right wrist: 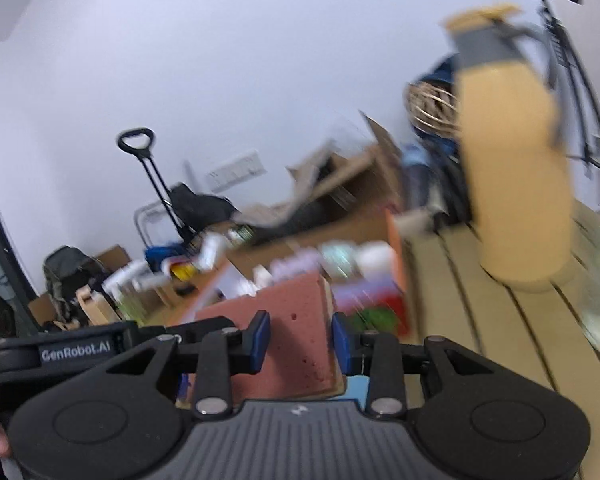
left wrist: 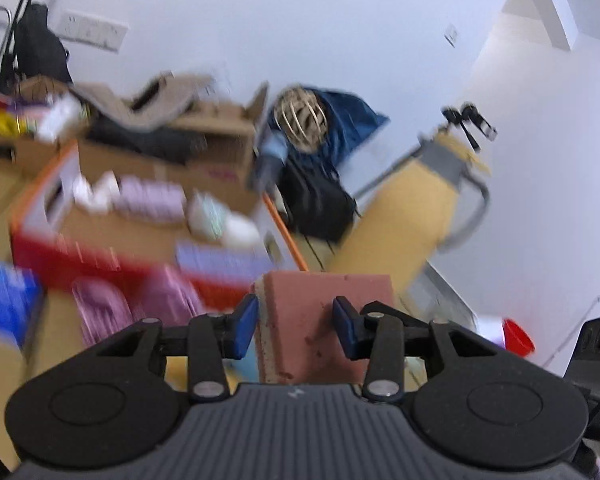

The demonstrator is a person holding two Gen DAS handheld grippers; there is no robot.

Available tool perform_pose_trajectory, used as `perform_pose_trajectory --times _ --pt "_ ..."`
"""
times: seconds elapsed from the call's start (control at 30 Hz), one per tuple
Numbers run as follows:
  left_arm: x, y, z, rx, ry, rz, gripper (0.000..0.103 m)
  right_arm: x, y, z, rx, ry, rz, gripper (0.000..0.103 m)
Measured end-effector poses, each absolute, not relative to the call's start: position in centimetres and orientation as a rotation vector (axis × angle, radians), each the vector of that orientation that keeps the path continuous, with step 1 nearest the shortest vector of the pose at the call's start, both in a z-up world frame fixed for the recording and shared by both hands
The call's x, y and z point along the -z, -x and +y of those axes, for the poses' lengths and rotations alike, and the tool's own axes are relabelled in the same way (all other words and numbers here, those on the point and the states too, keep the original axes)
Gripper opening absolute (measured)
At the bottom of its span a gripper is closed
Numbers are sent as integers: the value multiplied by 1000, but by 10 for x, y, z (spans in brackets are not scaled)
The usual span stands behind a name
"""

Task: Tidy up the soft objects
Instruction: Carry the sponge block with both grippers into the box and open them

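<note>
A pinkish-red sponge block (left wrist: 320, 320) with a pale backing stands between the blue pads of my left gripper (left wrist: 296, 326), which is shut on it. My right gripper (right wrist: 300, 342) is shut on the same kind of reddish sponge (right wrist: 288, 332), held tilted between its blue pads. Both sponges are lifted above a tan slatted surface. Behind them stands a red-and-orange box (left wrist: 52, 240) with several soft packets inside, also in the right wrist view (right wrist: 396, 248). Both views are motion-blurred.
A tall yellow cylinder with a grey cap (left wrist: 412, 216) stands on the slatted table (right wrist: 480, 320). Cardboard boxes (left wrist: 220, 140), a dark bag (left wrist: 320, 200), a wicker ball (left wrist: 300, 120) and a trolley handle (right wrist: 140, 144) lie along the white wall. A red cup (left wrist: 518, 336) is at right.
</note>
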State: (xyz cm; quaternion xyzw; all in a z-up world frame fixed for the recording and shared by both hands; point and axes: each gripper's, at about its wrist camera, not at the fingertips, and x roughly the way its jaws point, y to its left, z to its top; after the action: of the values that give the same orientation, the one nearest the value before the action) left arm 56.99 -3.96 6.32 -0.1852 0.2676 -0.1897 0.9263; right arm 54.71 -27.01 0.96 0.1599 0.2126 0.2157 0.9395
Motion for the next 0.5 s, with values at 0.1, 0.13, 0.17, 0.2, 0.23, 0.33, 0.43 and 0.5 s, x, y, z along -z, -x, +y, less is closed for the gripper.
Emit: perform_pose_trajectory --times 0.1,0.13,0.17,0.2,0.23,0.33,0.43,0.5 --pt "-82 -604 -13 329 363 527 41 -28 -594 -239 -488 -332 430 33" --pt "-84 -614 -7 313 347 530 42 -30 -610 -227 -503 -330 449 33" --pt "-85 -626 3 295 328 541 42 -31 -625 -216 -515 -328 468 33" --pt "-83 -640 12 276 328 554 42 -31 -639 -205 -528 -329 487 33" --pt "-81 -651 19 267 328 568 42 -29 -655 -193 -536 -326 509 33" --pt "-65 -688 41 242 330 630 41 -21 -692 -164 -532 -316 575 33" --pt "-44 -715 60 212 322 693 42 -1 -721 -145 -529 -329 658 33" --pt "-30 -723 69 205 314 713 42 16 -735 -135 -532 -343 701 34"
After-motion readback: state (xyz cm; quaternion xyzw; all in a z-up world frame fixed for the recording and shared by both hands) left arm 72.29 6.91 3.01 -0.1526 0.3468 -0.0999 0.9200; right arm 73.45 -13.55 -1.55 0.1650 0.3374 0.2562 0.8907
